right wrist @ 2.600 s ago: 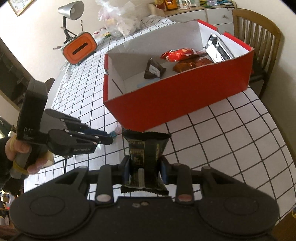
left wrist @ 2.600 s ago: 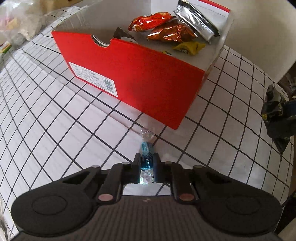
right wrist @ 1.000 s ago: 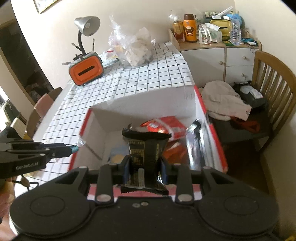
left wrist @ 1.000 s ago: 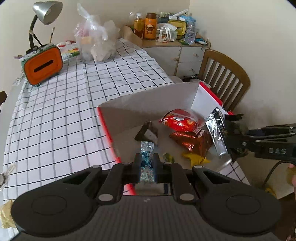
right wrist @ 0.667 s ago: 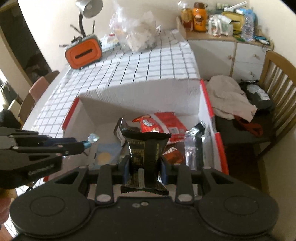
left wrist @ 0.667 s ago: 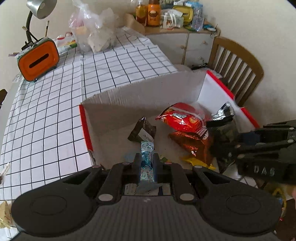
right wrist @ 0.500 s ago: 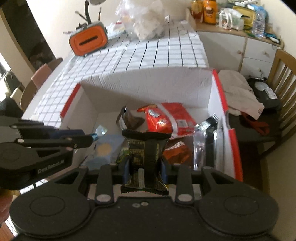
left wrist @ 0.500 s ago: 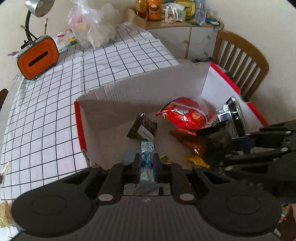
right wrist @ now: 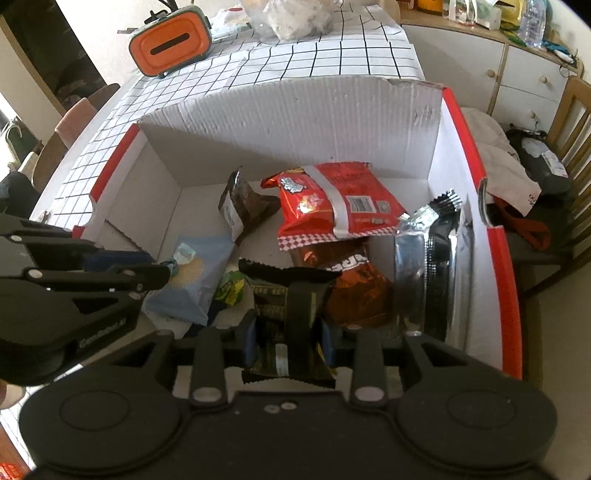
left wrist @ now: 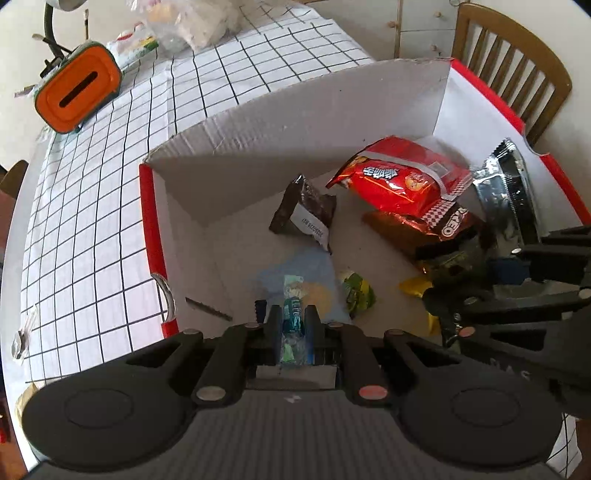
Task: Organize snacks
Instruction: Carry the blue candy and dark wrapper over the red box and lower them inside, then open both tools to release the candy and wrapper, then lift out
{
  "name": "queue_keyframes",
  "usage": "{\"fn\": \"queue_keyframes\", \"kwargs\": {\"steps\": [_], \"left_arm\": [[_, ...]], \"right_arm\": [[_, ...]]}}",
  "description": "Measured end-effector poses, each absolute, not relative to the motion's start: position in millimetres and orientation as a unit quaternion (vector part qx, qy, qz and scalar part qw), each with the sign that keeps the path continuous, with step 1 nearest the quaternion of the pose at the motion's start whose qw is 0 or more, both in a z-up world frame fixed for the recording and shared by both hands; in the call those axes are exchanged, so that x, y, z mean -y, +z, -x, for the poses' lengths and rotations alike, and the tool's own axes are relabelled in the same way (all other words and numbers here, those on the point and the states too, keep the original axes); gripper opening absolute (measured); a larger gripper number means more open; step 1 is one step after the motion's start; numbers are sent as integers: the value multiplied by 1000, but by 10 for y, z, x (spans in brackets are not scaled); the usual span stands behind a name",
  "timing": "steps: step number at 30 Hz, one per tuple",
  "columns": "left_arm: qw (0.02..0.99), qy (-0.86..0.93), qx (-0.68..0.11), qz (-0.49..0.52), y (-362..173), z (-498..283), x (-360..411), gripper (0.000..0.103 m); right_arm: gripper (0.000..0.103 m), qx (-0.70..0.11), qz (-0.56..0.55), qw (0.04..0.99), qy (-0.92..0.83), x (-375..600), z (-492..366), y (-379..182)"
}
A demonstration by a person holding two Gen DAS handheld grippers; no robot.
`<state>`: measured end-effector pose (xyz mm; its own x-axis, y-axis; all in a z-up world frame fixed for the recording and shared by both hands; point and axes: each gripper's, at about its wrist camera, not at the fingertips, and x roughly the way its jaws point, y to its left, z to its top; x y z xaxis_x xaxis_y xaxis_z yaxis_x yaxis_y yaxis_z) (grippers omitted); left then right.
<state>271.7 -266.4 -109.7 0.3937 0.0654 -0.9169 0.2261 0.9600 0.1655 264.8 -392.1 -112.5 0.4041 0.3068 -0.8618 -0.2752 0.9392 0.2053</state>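
Observation:
A red cardboard box (left wrist: 151, 206) with a white inside (right wrist: 295, 122) stands on the checked tablecloth. In it lie a red snack bag (left wrist: 402, 177), a brown foil bag (right wrist: 347, 284), a silver packet (right wrist: 432, 266), a dark wedge packet (left wrist: 306, 214), a pale blue packet (right wrist: 199, 280) and a small green sweet (left wrist: 356, 291). My left gripper (left wrist: 291, 317) is shut on a small blue candy (left wrist: 291, 314) over the box's near left part. My right gripper (right wrist: 288, 328) is shut on a dark snack packet (right wrist: 291, 302) over the near right part.
An orange box-shaped holder (left wrist: 75, 92) and a clear plastic bag (right wrist: 291, 14) stand at the far end of the table. A wooden chair (left wrist: 513, 62) stands beyond the box. A white cabinet (right wrist: 517, 74) is at the far right.
Both grippers rose from the table in front of the box, moved over its open top, and have come lower and closer to the snacks inside, each still holding its item.

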Motion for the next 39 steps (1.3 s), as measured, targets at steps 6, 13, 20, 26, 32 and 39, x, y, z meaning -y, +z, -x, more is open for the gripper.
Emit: {"fn": "queue_keyframes", "kwargs": {"steps": [6, 13, 20, 26, 32, 39], "left_arm": [[827, -48, -547, -122, -1071, -2701, 2645, 12], [832, -50, -545, -87, -1011, -2644, 2543, 14], [846, -61, -526, -69, -833, -2471, 2427, 25], [864, -76, -495, -49, -600, -2278, 2250, 56], [883, -83, -460, -38, -372, -2071, 1960, 70], [898, -79, -430, -38, -249, -1864, 1467, 77]], "right_arm": [[34, -516, -21, 837, 180, 3961, -2643, -1100], [38, -504, -28, 842, 190, 4007, -2573, -990], [42, -488, -32, 850, 199, 4026, -2451, -840], [67, -457, -25, 865, 204, 3955, -2263, -614], [81, -438, -35, 874, 207, 3835, -2126, -408], [87, -418, -33, 884, 207, 3487, -1923, -235]]}}
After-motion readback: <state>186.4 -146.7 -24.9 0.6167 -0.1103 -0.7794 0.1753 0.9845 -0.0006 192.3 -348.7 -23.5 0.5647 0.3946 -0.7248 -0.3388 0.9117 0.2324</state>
